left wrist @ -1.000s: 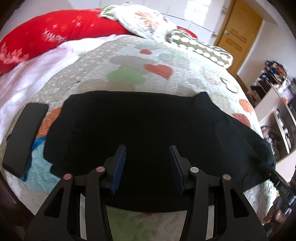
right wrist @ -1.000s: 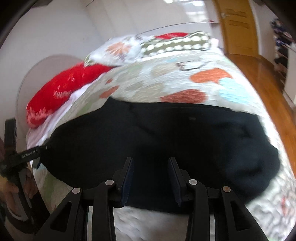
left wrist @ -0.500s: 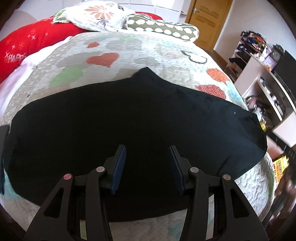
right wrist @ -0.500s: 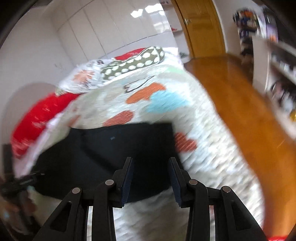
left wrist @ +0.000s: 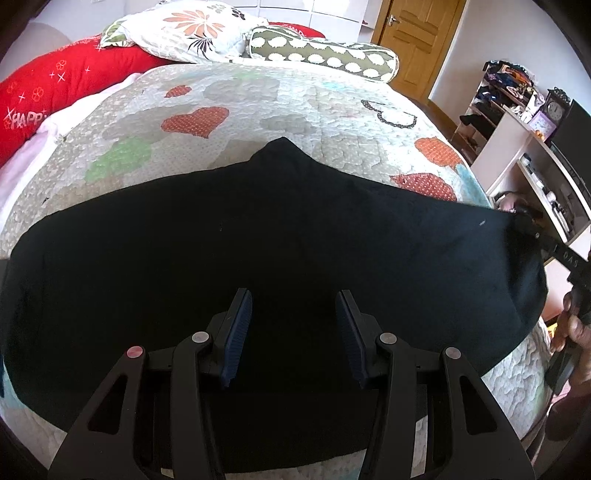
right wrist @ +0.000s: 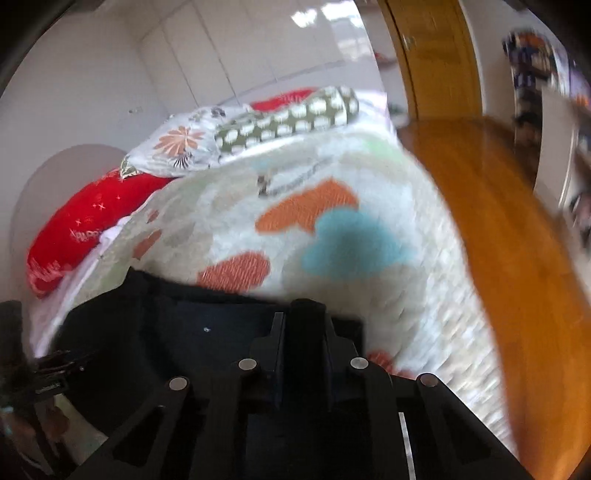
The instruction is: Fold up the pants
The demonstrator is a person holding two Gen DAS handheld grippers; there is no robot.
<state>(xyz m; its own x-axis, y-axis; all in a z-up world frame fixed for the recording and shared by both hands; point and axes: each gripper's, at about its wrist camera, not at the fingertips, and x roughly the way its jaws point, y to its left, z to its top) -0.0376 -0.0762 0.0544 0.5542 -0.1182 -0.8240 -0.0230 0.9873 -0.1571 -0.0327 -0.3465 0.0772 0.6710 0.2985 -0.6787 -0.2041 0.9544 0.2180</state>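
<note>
Black pants [left wrist: 280,236] lie spread flat across the quilted bed [left wrist: 258,99], lengthwise from left to right. My left gripper [left wrist: 293,299] hovers open above their middle, with nothing between its blue pads [left wrist: 236,332]. My right gripper [right wrist: 304,321] is at the pants' right end [right wrist: 207,332]; its jaws are closing and a fold of black cloth sticks up between them. In the left wrist view the right gripper [left wrist: 532,230] pinches that end's far corner, held by a hand [left wrist: 576,325]. The left gripper [right wrist: 55,369] shows at the right wrist view's left edge.
A red bolster [left wrist: 62,85], a floral pillow [left wrist: 192,29] and a green spotted bolster [left wrist: 325,55] lie at the head of the bed. A wooden door [left wrist: 417,44] and cluttered shelves [left wrist: 517,122] stand on the right. Wooden floor [right wrist: 498,229] borders the bed's right edge.
The left gripper slid right along the pants; the dark flat object at the left left its view. The right gripper travelled to the pants' right end and its jaws came together on the cloth.
</note>
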